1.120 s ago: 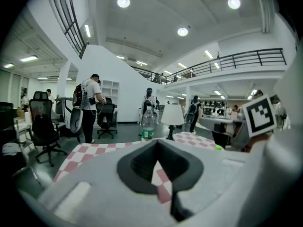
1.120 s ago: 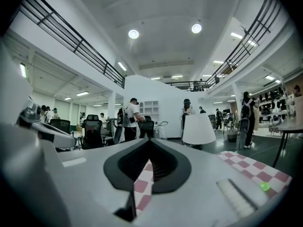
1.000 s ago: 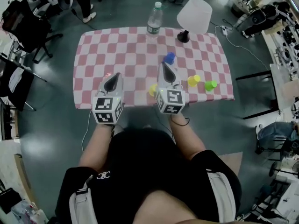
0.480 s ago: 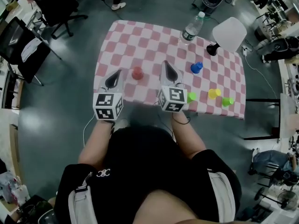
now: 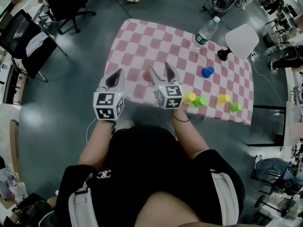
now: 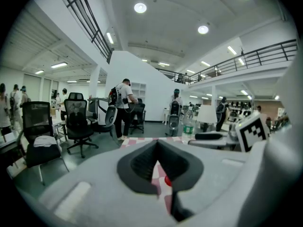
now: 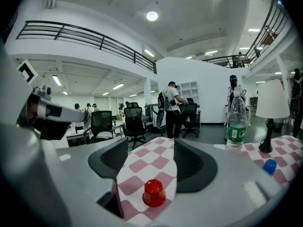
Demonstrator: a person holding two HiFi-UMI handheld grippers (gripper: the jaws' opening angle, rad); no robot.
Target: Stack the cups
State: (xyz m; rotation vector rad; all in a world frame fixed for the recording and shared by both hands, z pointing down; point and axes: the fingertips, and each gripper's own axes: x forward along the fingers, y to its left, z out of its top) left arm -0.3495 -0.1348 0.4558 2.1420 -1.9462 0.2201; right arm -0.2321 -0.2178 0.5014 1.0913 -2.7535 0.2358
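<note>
Right gripper (image 5: pixel 160 71), newly open, around cup (image 7: pixel 154 193)

Ceiling lamps (image 7: pixel 152 16) above the right gripper (image 7: pixel 147 148) give bright, even light; fisheye edges bend and darken; near jaws blur.

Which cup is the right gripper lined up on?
The red cup, upside down, untouched in the gap of the right gripper, whose jaws have just been opening. The blue cup, yellow cups and green cups stand off to its right.
</note>
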